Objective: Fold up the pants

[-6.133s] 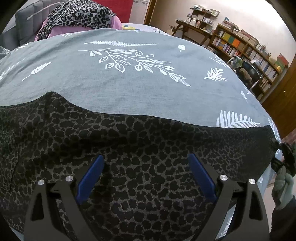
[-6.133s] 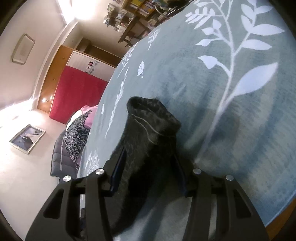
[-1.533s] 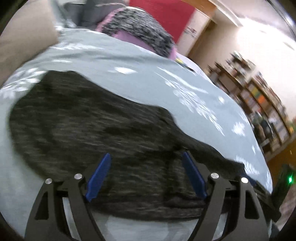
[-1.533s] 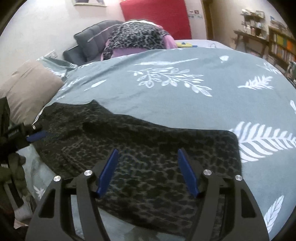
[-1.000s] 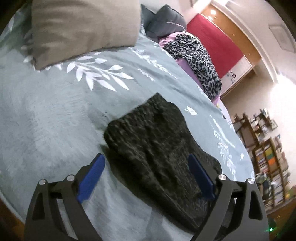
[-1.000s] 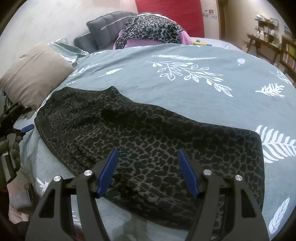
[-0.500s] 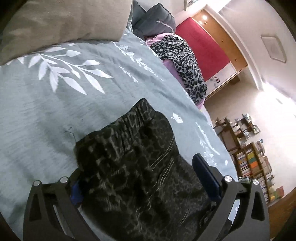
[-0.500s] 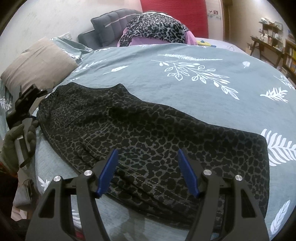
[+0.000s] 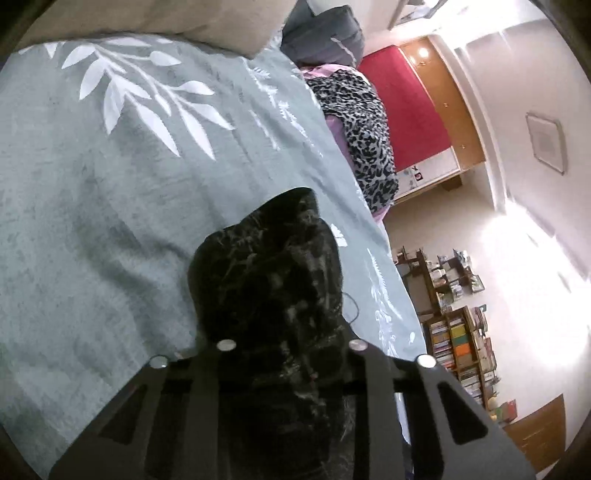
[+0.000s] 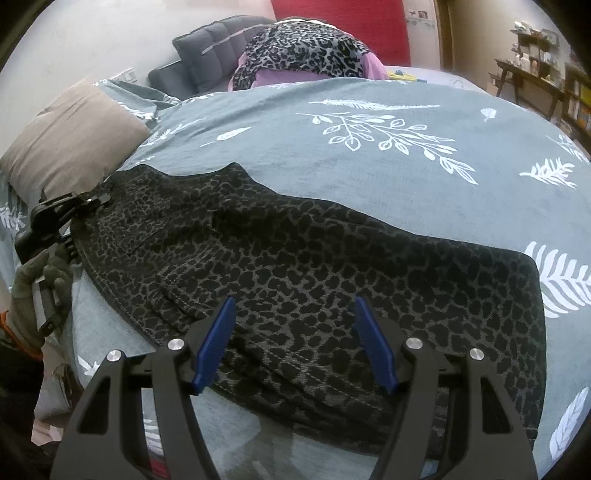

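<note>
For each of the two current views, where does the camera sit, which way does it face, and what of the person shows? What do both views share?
Left wrist: on the left gripper, looking across the bed toward a red panel and bookshelves; its jaws, just closing, pinch the pants; no hand shows.
Right wrist: on the right gripper, facing down over the flat pants toward the pillow; jaws open; a gloved hand holds the left gripper at the far-left edge.
Shared: pants, bed, pillow, leopard-print pile.
</note>
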The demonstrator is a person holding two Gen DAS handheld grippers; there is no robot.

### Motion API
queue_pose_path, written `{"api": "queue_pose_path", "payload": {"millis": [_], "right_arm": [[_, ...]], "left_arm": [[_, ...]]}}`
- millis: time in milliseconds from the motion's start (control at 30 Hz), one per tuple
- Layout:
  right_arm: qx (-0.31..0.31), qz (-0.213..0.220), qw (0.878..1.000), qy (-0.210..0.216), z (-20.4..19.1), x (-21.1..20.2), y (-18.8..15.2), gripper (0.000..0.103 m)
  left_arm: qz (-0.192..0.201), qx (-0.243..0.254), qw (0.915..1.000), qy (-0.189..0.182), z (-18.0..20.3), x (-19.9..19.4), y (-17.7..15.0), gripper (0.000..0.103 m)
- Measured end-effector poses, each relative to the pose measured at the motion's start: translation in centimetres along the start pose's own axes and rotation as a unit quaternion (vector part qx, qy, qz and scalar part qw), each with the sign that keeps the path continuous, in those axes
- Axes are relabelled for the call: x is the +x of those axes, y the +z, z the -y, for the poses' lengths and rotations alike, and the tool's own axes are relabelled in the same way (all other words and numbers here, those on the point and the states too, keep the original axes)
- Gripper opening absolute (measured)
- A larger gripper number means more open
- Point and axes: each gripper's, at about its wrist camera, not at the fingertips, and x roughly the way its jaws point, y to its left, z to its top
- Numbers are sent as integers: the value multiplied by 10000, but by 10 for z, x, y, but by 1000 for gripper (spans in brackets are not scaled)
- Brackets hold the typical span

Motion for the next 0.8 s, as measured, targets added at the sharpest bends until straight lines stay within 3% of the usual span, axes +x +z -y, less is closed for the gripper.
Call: {"api": "queue_pose_path", "payload": {"millis": [233, 633, 800], "right_arm": [[167, 33, 9999, -20, 10, -3, 0, 68], [381, 90, 9992, -51, 26, -8, -4, 68], [431, 128, 9990, -6, 30, -10, -7, 68]], "left_arm": [[134, 576, 9982, -91, 43, -13, -6, 13], [-52, 1727, 9827, -666, 142, -15, -27, 12], [-27, 1895, 9795, -687, 158, -17, -30, 12]]}}
